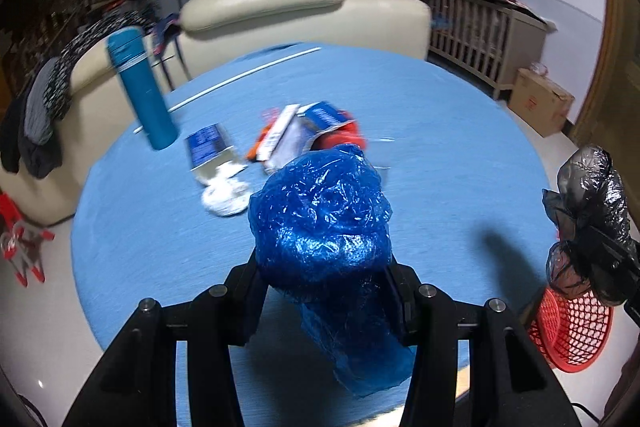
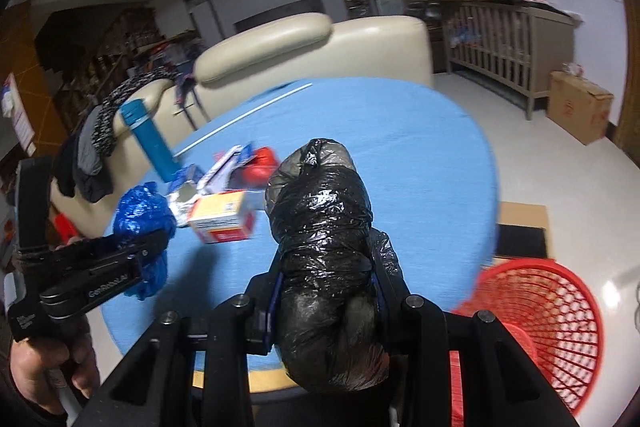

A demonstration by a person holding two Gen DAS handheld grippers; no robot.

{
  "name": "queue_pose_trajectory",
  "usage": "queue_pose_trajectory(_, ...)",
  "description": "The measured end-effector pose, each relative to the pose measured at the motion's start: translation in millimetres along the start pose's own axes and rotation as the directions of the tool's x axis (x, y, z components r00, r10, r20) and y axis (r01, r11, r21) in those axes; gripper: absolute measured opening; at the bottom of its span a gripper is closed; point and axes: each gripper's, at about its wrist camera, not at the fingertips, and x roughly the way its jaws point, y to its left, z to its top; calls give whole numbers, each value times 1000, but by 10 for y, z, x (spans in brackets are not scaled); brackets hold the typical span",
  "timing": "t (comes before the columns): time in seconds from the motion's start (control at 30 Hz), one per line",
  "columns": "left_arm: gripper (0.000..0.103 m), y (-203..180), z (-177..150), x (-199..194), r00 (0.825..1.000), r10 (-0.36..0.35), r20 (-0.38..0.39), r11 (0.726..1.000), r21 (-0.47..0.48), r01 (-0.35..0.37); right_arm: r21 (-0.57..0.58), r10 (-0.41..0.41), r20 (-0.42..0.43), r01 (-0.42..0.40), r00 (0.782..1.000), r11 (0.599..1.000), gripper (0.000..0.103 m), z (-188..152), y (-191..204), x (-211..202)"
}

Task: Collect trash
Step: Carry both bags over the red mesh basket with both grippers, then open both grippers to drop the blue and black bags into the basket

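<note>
Round blue table (image 1: pixel 440 131), cream sofa (image 1: pixel 280 7) behind. Red mesh basket (image 2: pixel 556 327) on floor beside table's near right edge. Right gripper (image 2: pixel 326 307) held above table edge, clamped around black plastic wad (image 2: pixel 320 211). Left gripper (image 1: pixel 324 291) over table, clenched on blue plastic wad (image 1: pixel 320 215). Teal bottle (image 1: pixel 140 87), cartons, white crumpled tissue (image 1: pixel 224 195) lie mid-table. Lettering on left gripper's side too blurred to read.

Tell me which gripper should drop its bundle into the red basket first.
Right, probably. The right gripper, shut on the black bag bundle, sits just beside the red basket. The left gripper, holding the blue bag bundle, is over the table, farther away.
</note>
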Motion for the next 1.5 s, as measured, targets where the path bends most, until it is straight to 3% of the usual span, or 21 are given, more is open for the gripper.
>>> queue_pose_trajectory(0.37,52,-942,97,5,991,-129,-16,979,159,130,106,-165,-52,170,985,980,39,-268,-908,-237)
queue_pose_trajectory(0.73,52,-1862,0,-45,957,-280,-81,909,298,291,217,-255,-127,277,959,936,39,-654,-1636,-407)
queue_pose_trajectory(1.0,52,-2265,-155,-22,943,-305,-132,868,368,332,290,-262,-179,305,949,907,39,-865,-1902,-369)
queue_pose_trajectory(1.37,52,-2562,-217,93,940,-291,-179,843,416,340,341,-239,-195,295,951,893,41,-981,-2106,-264)
queue_pose_trajectory(1.5,52,-2654,-250,127,937,-288,-196,833,432,346,361,-216,-194,275,957,891,59,-976,-2206,-201)
